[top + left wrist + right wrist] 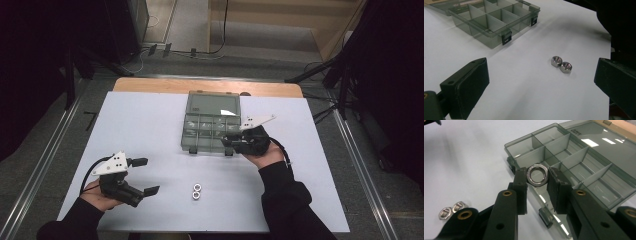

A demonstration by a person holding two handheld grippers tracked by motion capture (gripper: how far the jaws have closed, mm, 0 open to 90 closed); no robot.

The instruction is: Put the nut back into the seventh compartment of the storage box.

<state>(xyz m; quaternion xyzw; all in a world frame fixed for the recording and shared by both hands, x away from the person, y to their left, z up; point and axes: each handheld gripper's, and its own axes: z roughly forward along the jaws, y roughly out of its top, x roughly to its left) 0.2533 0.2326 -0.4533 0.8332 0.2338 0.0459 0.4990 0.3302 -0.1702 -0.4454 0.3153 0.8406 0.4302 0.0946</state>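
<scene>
While right hand-held gripper [537, 178] pinches a nut [538, 174] over the box's [584, 165] front edge, left hand-held gripper [541, 82] gapes.

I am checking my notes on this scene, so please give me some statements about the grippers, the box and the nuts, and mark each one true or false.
1. The right gripper holds a shiny round metal nut between its jaws. True.
2. The lid of the smoky transparent plastic compartment box is closed. False: the lid lies open behind the box, and the compartments are uncovered.
3. Two small silver hexagonal nuts lie side by side on the white table, touching each other. True.
4. The left gripper is shut on one of the hexagonal nuts. False: its jaws are wide apart and hold nothing.
5. The held nut is above the near edge of the box. True.
</scene>
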